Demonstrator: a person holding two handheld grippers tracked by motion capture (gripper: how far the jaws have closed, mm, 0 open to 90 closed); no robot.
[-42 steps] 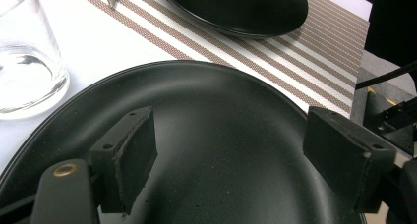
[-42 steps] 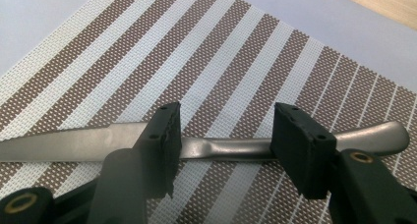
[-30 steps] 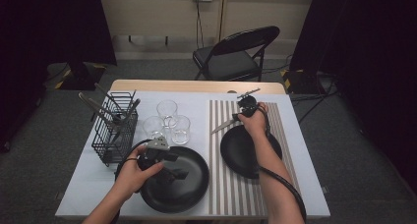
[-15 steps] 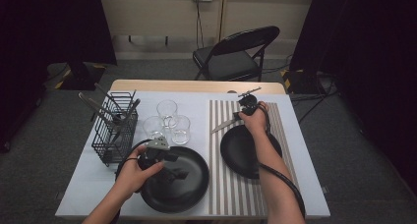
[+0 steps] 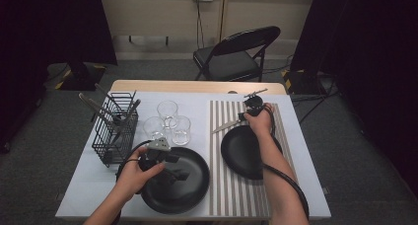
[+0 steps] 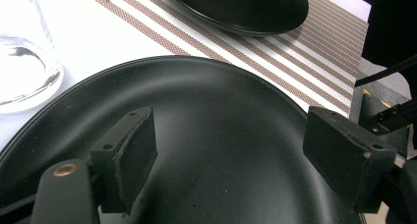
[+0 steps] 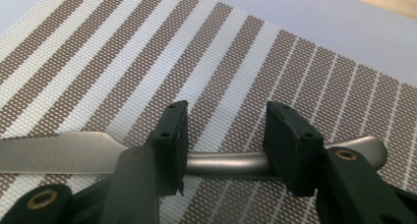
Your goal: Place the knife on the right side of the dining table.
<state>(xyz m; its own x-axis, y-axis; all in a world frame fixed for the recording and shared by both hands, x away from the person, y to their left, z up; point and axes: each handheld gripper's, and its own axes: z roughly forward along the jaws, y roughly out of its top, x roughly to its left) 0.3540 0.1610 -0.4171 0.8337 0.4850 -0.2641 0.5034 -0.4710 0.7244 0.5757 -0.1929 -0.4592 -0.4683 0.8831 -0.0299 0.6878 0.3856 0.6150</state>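
The knife [image 7: 147, 157] lies flat on the striped placemat [image 7: 123, 71], its silver handle running crosswise between the two pads of the right tongs [image 7: 223, 135], the blade stretching off to one side and the rounded handle end showing past the other pad. The pads stand on either side of the handle with a visible gap to it, so they are apart and not clamped; they have just been closing a little around it. In the high view the knife [image 5: 227, 125] rests at the far part of the placemat [image 5: 236, 185], just beyond the smaller black plate [image 5: 241, 153], with the right tongs [image 5: 245, 112] above its handle end.

The left tongs [image 6: 228, 150] hang apart over the larger black plate [image 6: 221, 106], nothing between the pads. From above, the left tongs [image 5: 176, 174] sit over that plate [image 5: 192, 190] at the near edge of the worktop [image 5: 88, 175].

Three clear glasses [image 5: 167, 121] stand grouped behind the larger plate. A black wire basket [image 5: 116, 131] with utensils stands at the left. A folding chair [image 5: 236, 55] stands beyond the worktop.
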